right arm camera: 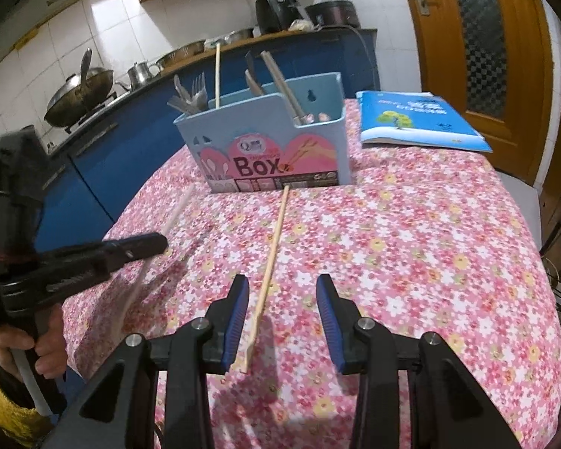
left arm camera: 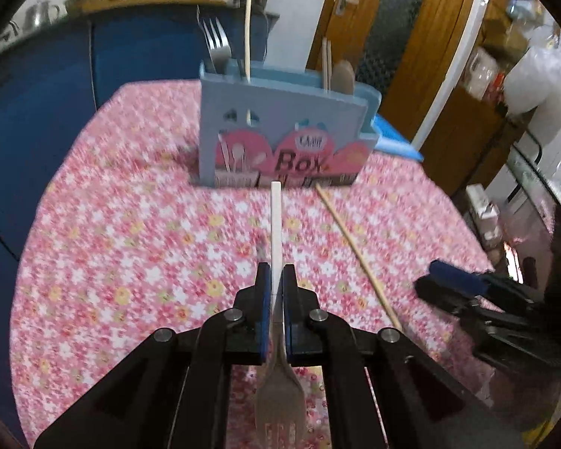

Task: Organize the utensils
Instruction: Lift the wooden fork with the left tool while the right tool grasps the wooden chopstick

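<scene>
Floral tablecloth (right arm camera: 411, 247), blue holder (right arm camera: 280, 142) printed "Box", fork (left arm camera: 276, 220) in left tool (left arm camera: 276, 280)

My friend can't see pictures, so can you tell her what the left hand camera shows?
The left gripper is shut on a fork, white handle pointing at the blue utensil box on a pink flowery tablecloth. One chopstick lies on the cloth to the right, and the right gripper shows at the right edge.
</scene>
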A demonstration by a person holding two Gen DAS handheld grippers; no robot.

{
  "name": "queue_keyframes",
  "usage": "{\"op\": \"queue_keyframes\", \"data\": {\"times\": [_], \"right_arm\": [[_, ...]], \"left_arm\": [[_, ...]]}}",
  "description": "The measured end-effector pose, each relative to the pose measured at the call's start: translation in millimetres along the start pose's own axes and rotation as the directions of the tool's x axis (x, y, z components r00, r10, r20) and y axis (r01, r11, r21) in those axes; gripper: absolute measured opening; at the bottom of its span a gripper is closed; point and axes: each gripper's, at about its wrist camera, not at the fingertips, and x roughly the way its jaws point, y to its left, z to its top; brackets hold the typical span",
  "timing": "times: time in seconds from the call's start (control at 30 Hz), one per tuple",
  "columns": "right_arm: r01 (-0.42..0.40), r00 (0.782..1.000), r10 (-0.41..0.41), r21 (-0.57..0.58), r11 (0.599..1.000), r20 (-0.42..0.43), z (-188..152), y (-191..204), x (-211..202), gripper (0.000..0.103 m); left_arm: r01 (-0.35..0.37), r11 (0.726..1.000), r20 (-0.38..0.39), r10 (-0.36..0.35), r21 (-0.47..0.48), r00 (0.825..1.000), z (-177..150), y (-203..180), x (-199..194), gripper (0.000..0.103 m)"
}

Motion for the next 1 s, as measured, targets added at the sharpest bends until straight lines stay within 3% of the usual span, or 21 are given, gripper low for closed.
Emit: {"op": "queue_keyframes", "data": {"times": [0.23, 0.4, 0.77, 0.87, 1.0], "right_arm": [[-0.007, 0.995, 0.006, -0.017, 1.000, -0.098, 15.1, 7.5, 23.8, 0.040], [-0.002, 0.988, -0.003, -0.030, 1.000, -0.151, 24.4, 12.8, 38.3, 0.040], [0.050, 0.956, -0.062, -0.051, 0.997, -0.286, 41.5, 15.7, 73.0, 0.021], [0.076, 0.947, -0.101, -0.094, 0.993, -0.304, 43.4, 21.2, 78.3, 0.009], [0.048, 0.950, -0.066, -0.064, 0.997, -0.307, 45.7, 17.5, 80.3, 0.007]], "left_arm": [[-0.023, 1.000, 0.124, 0.024, -0.007, 0.992, -4.6, 8.5, -33.4, 0.004], [-0.018, 0.999, 0.163, 0.023, -0.032, 0.986, -0.1, 22.5, -42.2, 0.004], [-0.004, 0.997, 0.192, 0.020, -0.083, 0.981, -0.3, 46.9, -47.0, 0.004], [-0.003, 0.996, 0.204, 0.021, -0.088, 0.979, 0.8, 50.2, -48.6, 0.004], [0.003, 0.996, 0.224, 0.017, -0.090, 0.975, 2.5, 51.5, -52.1, 0.004]]}}
